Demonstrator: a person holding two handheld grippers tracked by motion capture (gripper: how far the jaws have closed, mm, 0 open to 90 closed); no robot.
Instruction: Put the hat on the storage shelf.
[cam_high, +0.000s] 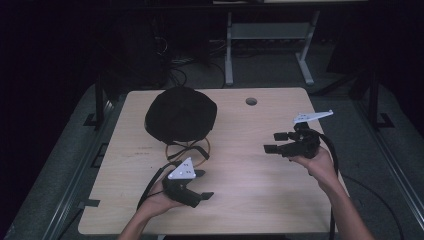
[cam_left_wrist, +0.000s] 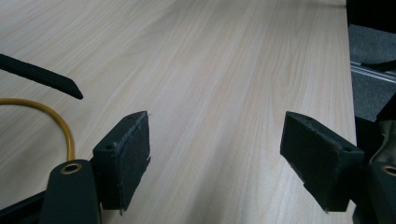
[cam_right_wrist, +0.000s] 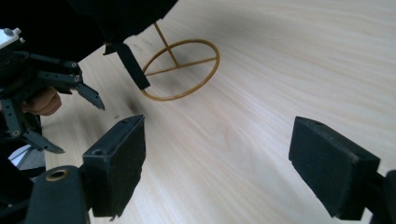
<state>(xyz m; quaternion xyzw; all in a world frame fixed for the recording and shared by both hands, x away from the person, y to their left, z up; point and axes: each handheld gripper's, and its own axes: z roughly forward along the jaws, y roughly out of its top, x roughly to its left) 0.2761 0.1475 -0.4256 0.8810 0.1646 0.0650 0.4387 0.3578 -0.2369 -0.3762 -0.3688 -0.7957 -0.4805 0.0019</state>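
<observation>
the black hat (cam_high: 181, 114) sits on a yellow wire stand (cam_high: 189, 148) at the back of the table (cam_high: 250, 190). the left gripper (cam_high: 200, 185) waits near the stand, the right gripper (cam_high: 275, 142) far off. both have jaws wide apart, holding nothing, maybe ready to grab the hat.

Table (cam_high: 250, 150): pale wood-grain top, smooth, matt. Hat (cam_high: 181, 114): black cloth, matt. Stand (cam_right_wrist: 180, 70): thin yellow wire with ring base. Left gripper (cam_left_wrist: 215, 158) pads (cam_left_wrist: 133, 156): black, rough-textured, matt.
</observation>
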